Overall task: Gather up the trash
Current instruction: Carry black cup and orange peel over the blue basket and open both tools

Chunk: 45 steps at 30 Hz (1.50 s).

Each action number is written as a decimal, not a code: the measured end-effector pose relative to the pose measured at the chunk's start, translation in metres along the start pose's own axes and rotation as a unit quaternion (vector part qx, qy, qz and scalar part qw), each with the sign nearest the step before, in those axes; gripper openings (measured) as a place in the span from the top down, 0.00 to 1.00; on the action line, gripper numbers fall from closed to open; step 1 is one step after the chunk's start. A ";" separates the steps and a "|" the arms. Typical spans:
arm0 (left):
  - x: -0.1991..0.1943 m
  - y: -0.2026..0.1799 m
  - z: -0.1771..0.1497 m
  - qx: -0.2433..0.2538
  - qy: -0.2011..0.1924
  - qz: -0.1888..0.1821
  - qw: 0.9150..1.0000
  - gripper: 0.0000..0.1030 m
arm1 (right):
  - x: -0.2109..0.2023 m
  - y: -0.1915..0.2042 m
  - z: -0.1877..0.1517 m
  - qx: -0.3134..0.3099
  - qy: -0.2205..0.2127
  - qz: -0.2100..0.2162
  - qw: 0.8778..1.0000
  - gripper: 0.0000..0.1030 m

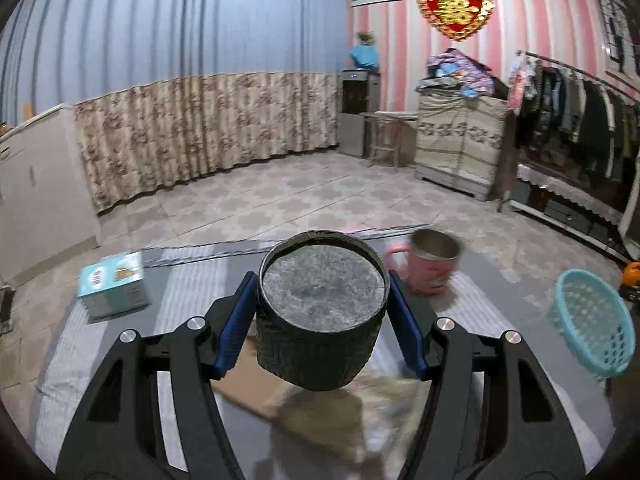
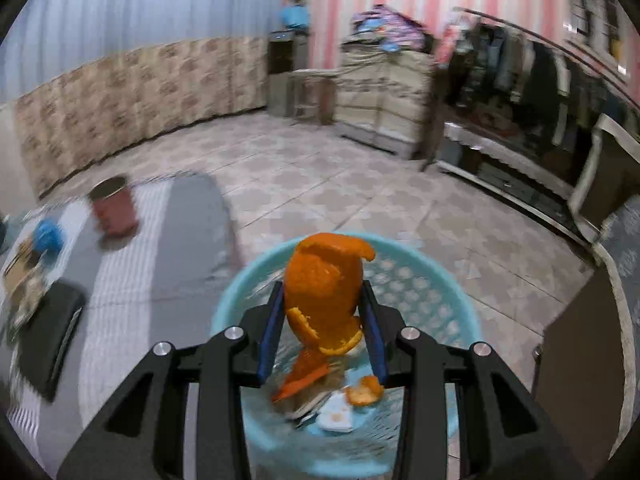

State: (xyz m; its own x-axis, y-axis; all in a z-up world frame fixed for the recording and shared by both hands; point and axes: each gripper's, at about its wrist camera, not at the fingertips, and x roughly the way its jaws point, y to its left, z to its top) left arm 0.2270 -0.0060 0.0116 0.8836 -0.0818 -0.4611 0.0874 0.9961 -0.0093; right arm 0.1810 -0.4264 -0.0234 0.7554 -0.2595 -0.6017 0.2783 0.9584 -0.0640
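My left gripper [image 1: 322,300] is shut on a dark round tin [image 1: 322,312] with a grey speckled top, held above the striped table [image 1: 188,292]. My right gripper [image 2: 322,312] is shut on a large piece of orange peel [image 2: 326,292], held over the light blue basket [image 2: 440,300]. Inside the basket lie more orange peel [image 2: 362,394] and some paper scraps [image 2: 336,414]. In the left wrist view the same blue basket [image 1: 592,320] sits off the table's right edge. A brown card sheet and crumpled paper [image 1: 352,404] lie on the table below the tin.
A pink mug [image 1: 430,262] stands on the table behind the tin, and a teal box [image 1: 114,284] sits at the left. In the right wrist view a black flat case [image 2: 48,336] and a blue crumpled item [image 2: 48,236] lie on the table. Tiled floor lies beyond.
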 end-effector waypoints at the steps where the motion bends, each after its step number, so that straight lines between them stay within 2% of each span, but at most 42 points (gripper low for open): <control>1: 0.000 -0.015 0.001 0.004 -0.002 -0.008 1.000 0.40 | 0.004 -0.005 0.001 0.008 0.001 -0.002 1.000 0.64; 5: 0.002 -0.074 0.000 0.026 0.000 -0.043 0.999 0.40 | 0.023 -0.020 -0.002 0.020 0.008 -0.010 1.000 0.64; 9: 0.008 -0.126 -0.006 0.042 0.010 -0.075 0.996 0.40 | 0.030 -0.033 0.000 0.037 0.004 0.006 0.999 0.64; 12: 0.013 -0.158 -0.010 0.047 0.019 -0.099 0.994 0.40 | 0.026 -0.040 -0.002 0.055 -0.005 0.026 0.998 0.64; 19: 0.013 -0.229 -0.015 0.062 0.019 -0.140 0.988 0.40 | 0.006 -0.054 0.003 0.073 -0.038 0.032 0.996 0.64; 23: 0.008 -0.264 -0.015 0.074 0.018 -0.165 0.983 0.40 | 0.010 -0.068 -0.001 0.078 -0.024 0.013 0.997 0.64; 28: 0.015 -0.307 -0.026 0.094 0.044 -0.203 0.974 0.40 | 0.021 -0.088 -0.009 0.086 -0.002 -0.019 0.996 0.64; 33: 0.027 -0.335 -0.036 0.105 0.069 -0.228 0.966 0.39 | 0.024 -0.104 -0.011 0.112 0.004 -0.018 0.994 0.64; 35: 0.030 -0.344 -0.036 0.118 0.066 -0.226 0.965 0.38 | 0.025 -0.103 -0.014 0.110 0.007 -0.022 0.994 0.64; 38: 0.031 -0.349 -0.032 0.125 0.055 -0.214 0.967 0.19 | 0.029 -0.103 -0.015 0.109 0.013 -0.018 0.994 0.64; 40: 0.030 -0.345 -0.029 0.123 0.049 -0.210 0.969 0.16 | 0.032 -0.102 -0.015 0.112 0.017 -0.016 0.993 0.64; 45: 0.027 -0.315 -0.019 0.103 0.029 -0.160 0.981 0.06 | 0.044 -0.095 -0.019 0.097 0.036 -0.018 0.994 0.64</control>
State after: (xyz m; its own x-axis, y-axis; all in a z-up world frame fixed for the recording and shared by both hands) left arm 0.2147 -0.3212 -0.0144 0.7692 -0.3810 -0.5129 0.4524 0.8916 0.0162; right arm 0.1768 -0.5263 -0.0593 0.6998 -0.2777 -0.6581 0.4191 0.9057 0.0635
